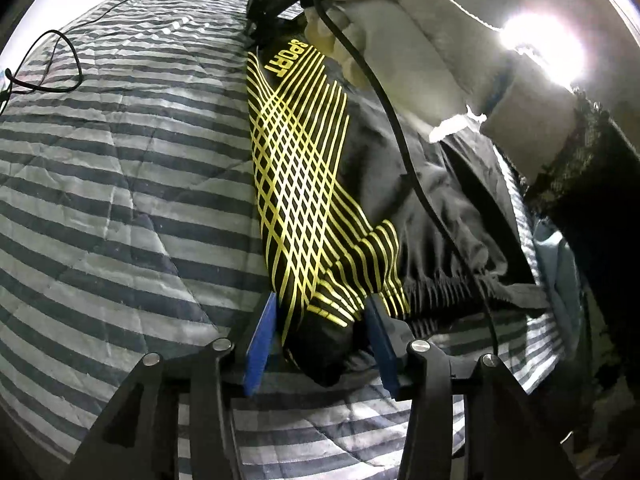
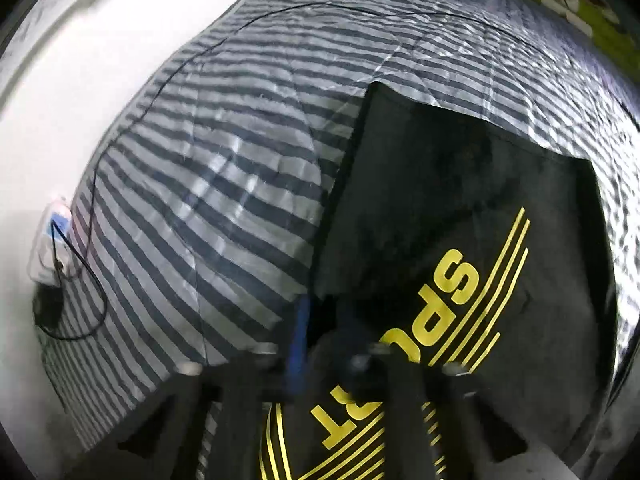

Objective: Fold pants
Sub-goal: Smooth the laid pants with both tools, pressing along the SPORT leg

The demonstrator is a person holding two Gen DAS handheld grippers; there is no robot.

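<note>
Black pants (image 1: 304, 184) with a yellow criss-cross stripe print and the word SPORT lie bunched on a striped quilt (image 1: 120, 168). My left gripper (image 1: 322, 340) is shut on a thick fold of them near the gathered waistband (image 1: 452, 280), with the blue pads (image 1: 262, 344) on either side of the cloth. At the far end a white-gloved hand (image 1: 392, 20) holds my right gripper (image 1: 260, 36) at the SPORT end. In the right wrist view the pants (image 2: 460, 208) hang in front, and my right gripper (image 2: 332, 344) is blurred and shut on their edge. Only one blue finger (image 2: 298, 340) shows.
A thick black cable (image 1: 404, 152) runs from the gloved hand across the pants. A thin black wire (image 1: 48, 60) loops on the quilt at far left. A white device (image 2: 52, 240) sits at the bed's left edge, with white floor beyond. A bright lamp (image 1: 540, 48) glares at upper right.
</note>
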